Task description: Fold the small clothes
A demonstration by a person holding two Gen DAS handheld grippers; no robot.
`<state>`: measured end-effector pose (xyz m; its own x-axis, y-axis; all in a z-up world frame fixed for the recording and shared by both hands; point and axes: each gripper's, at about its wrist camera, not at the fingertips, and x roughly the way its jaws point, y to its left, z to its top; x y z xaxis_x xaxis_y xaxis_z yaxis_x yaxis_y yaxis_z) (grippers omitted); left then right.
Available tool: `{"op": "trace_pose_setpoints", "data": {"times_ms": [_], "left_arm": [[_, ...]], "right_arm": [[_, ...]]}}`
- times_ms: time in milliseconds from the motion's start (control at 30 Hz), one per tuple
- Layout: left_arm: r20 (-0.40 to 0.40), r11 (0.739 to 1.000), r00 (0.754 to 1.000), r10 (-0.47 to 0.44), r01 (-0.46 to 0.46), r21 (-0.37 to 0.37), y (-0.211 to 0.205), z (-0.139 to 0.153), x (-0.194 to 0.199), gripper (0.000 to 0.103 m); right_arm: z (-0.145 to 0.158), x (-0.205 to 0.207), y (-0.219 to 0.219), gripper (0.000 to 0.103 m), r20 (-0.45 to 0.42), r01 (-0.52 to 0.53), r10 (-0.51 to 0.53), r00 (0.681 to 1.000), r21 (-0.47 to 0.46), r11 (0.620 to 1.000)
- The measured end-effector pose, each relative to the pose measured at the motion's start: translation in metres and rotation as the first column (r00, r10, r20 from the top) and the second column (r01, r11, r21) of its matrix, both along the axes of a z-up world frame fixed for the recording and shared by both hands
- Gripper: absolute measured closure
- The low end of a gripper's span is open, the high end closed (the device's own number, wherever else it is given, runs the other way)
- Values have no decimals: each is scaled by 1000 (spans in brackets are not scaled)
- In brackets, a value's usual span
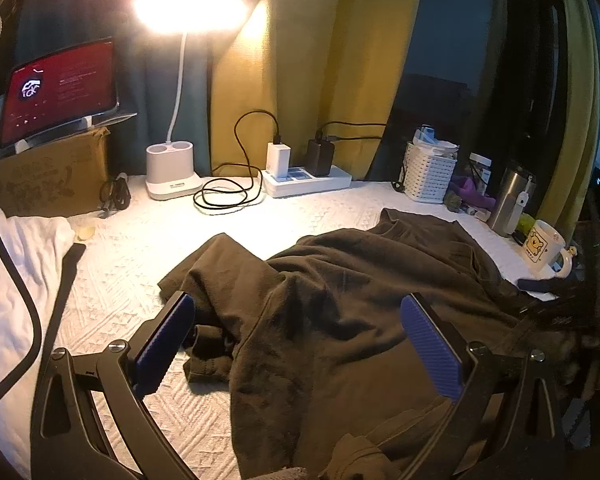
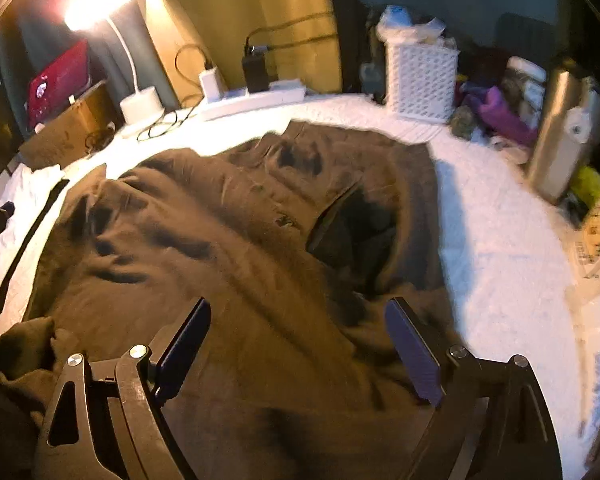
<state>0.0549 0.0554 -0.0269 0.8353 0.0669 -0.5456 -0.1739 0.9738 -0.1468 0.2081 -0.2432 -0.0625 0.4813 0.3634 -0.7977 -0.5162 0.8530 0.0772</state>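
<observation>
A dark brown garment (image 1: 340,300) lies crumpled on the white textured bedcover (image 1: 140,264), between a desk lamp (image 1: 172,168) and power strip (image 1: 306,182) at the far edge and both grippers at the near edge. Left gripper (image 1: 298,320): jaws spread wide, nothing clamped (cloth lies between the blue pads (image 1: 432,348) without being pinched). Right gripper (image 2: 298,334): jaws likewise wide apart above the garment (image 2: 240,240), holding nothing. A white basket (image 2: 422,80) stands at right.
</observation>
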Motion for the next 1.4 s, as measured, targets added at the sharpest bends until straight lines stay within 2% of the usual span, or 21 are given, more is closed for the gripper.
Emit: {"op": "trace_pose_setpoints", "data": {"times_ms": [133,233,300,367,433,533,633,767,867,967,1133,1300,1400], "left_arm": [[-6,1000,1000,9,-9,2,1,0,0,1],[-8,1000,1000,7,-7,3,-1,1,0,1],[-4,1000,1000,1,-1,10,-5,4,-1,1],[1,1000,1000,-3,3,18,-9,6,-2,1],[2,1000,1000,-4,4,23,-11,7,-3,1],[0,1000,1000,-7,7,27,-13,8,-2,1],[0,999,1000,-16,16,29,-16,9,-2,1],[0,999,1000,-25,25,32,-18,9,-4,1],[-5,999,1000,-23,23,29,-17,7,-3,1],[-6,999,1000,-22,22,23,-16,6,-3,1],[-9,999,1000,-26,26,28,-17,6,-4,1],[-6,999,1000,-23,23,25,-15,6,-6,1],[-5,999,1000,-28,29,26,-16,6,-7,1]], "right_arm": [[23,-3,-43,13,72,107,-111,991,51,993],[15,11,-65,14,38,155,-157,987,55,986],[2,21,-72,24,-27,153,-152,988,89,984],[-12,28,-75,47,-118,158,-143,983,123,980],[-17,28,-74,55,-137,147,-128,982,141,979],[-14,20,-69,56,-128,111,-91,988,157,981],[-11,10,-57,56,-106,61,-47,993,128,990],[-5,1,-48,56,3,92,-92,996,19,996],[3,1,-51,56,49,109,-110,993,14,994],[4,6,-48,56,46,81,-82,996,26,996],[-11,19,-36,56,-46,24,-21,999,61,998],[-4,3,-17,56,-8,-50,51,999,24,998],[-5,-9,-8,56,11,-60,60,998,-16,998]]}}
